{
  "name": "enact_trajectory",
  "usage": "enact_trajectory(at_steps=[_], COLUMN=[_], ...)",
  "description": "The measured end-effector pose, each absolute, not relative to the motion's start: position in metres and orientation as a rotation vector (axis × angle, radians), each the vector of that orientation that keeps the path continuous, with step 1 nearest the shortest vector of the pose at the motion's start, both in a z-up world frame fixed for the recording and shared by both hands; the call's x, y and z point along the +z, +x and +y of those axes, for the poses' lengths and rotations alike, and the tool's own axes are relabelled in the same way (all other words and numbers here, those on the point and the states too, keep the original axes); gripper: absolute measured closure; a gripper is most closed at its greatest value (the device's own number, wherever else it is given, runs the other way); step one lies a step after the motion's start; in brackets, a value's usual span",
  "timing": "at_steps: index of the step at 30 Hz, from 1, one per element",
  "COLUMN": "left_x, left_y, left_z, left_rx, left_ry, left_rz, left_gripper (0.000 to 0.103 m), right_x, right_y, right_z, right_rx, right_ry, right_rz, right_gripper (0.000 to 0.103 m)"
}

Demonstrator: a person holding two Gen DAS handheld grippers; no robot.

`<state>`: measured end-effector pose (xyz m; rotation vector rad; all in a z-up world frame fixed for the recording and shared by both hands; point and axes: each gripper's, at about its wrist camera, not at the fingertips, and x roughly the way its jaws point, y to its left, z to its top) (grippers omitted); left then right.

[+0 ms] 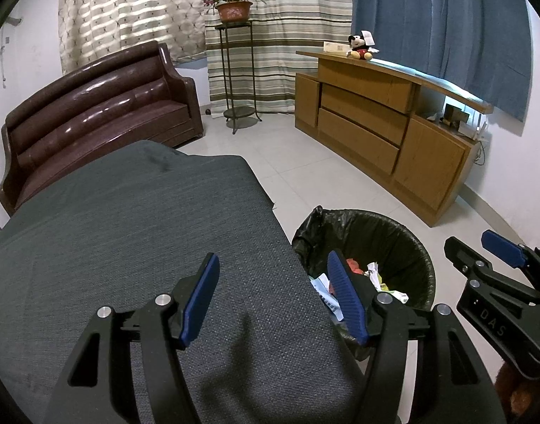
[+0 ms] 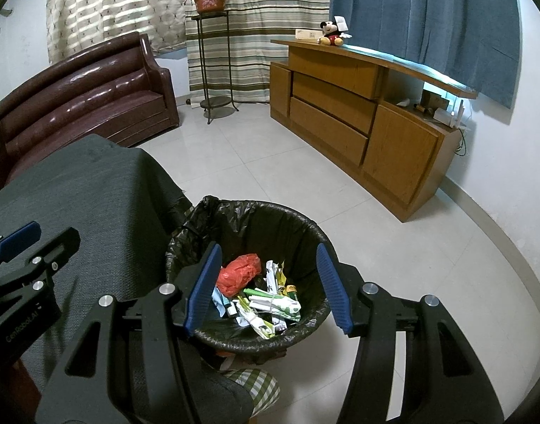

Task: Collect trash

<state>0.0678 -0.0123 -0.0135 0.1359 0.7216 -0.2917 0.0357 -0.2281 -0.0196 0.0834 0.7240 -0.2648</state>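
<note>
A black bin (image 2: 305, 226) lined with a black bag stands on the tiled floor beside a table under a grey cloth (image 1: 128, 233). Inside lie a crumpled red bag (image 2: 238, 274) and several white and green wrappers (image 2: 273, 304). My right gripper (image 2: 268, 288) is open and empty, held above the bin's mouth. My left gripper (image 1: 273, 300) is open and empty over the table's right edge, with the bin (image 1: 393, 240) just to its right. The right gripper also shows in the left wrist view (image 1: 496, 247), and the left gripper shows in the right wrist view (image 2: 29, 240).
A brown leather sofa (image 1: 93, 113) stands behind the table. A wooden cabinet (image 1: 375, 123) with a Mickey Mouse toy (image 1: 360, 47) runs along the right wall. A metal stand (image 1: 238, 77) holds a potted plant (image 1: 232, 5) by the curtains. A green checked cloth (image 2: 259, 385) lies near the bin.
</note>
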Motion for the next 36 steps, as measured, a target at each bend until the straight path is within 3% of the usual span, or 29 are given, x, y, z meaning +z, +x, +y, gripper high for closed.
enact_trajectory(at_steps=[15, 36], left_x=[-0.01, -0.012], left_y=[0.065, 0.067], left_z=[-0.012, -0.028], left_rx=[-0.305, -0.333], left_ry=[0.139, 0.14], left_rz=[0.709, 0.736], left_gripper=[0.04, 0.019], right_x=[-0.019, -0.022], right_y=[0.035, 0.038], right_z=[-0.227, -0.229], right_rx=[-0.263, -0.265], right_ry=[0.083, 0.086], right_rz=[0.725, 0.731], right_gripper=[0.048, 0.048])
